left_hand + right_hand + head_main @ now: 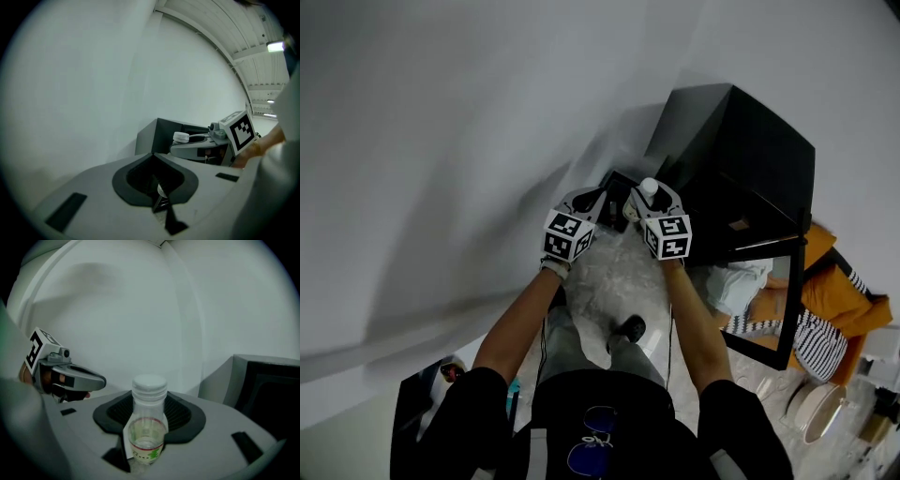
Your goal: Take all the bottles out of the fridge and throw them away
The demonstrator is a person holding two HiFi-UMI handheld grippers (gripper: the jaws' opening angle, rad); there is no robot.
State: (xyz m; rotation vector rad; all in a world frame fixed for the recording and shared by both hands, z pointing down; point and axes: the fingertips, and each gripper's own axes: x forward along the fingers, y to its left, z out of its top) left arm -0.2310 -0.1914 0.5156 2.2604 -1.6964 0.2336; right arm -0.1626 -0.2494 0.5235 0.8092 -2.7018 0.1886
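A small clear bottle (148, 427) with a white cap and a red-and-green label stands upright between the jaws of my right gripper (147, 448), which is shut on it. In the head view the bottle's cap (649, 187) pokes up from the right gripper (649, 208), held in front of the black fridge (741, 150). My left gripper (592, 204) hangs just to its left, apart from it. In the left gripper view the left gripper (161, 199) has its jaws together with no bottle in them; the right gripper (199, 146) and bottle cap (181, 137) show beyond.
The fridge's door (789, 305) stands open to the right. A person in orange with striped sleeves (830, 309) is low down beside it. A pale round bowl (816, 410) sits at the lower right. A white wall fills the left and far side.
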